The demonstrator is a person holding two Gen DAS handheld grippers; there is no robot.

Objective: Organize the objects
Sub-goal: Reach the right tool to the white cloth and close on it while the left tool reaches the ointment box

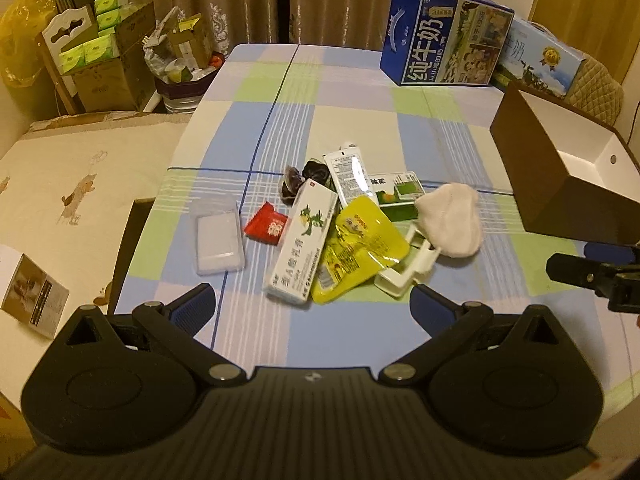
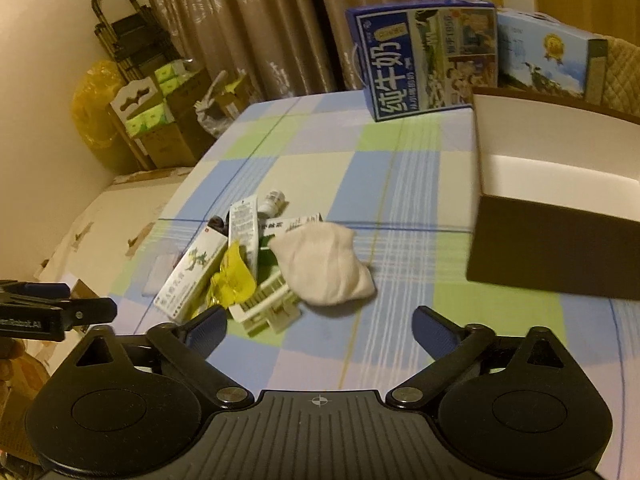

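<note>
A pile of small items lies mid-table: a white ointment box [image 1: 305, 245] [image 2: 192, 276], a yellow pouch [image 1: 358, 248] [image 2: 232, 280], a white cloth mask [image 1: 450, 220] [image 2: 326, 264], a white plastic clip [image 1: 404, 270] [image 2: 266, 306], a red sachet [image 1: 266, 224], a clear plastic case [image 1: 219, 236], a white tube [image 1: 349, 176] [image 2: 244, 228], a green packet [image 1: 398, 194] and dark wrapped pieces [image 1: 298, 180]. A brown box with white inside [image 1: 560, 172] [image 2: 556, 216] stands to the right. My left gripper [image 1: 313, 306] is open just short of the pile. My right gripper [image 2: 320, 326] is open near the mask.
Two milk cartons [image 1: 444, 32] [image 2: 424, 60] stand at the table's far edge beside a pale blue carton [image 1: 540, 60]. Left of the checked tablecloth [image 1: 352, 120] are cardboard boxes of green tissue packs [image 1: 104, 52] and a cream-covered surface [image 1: 80, 184].
</note>
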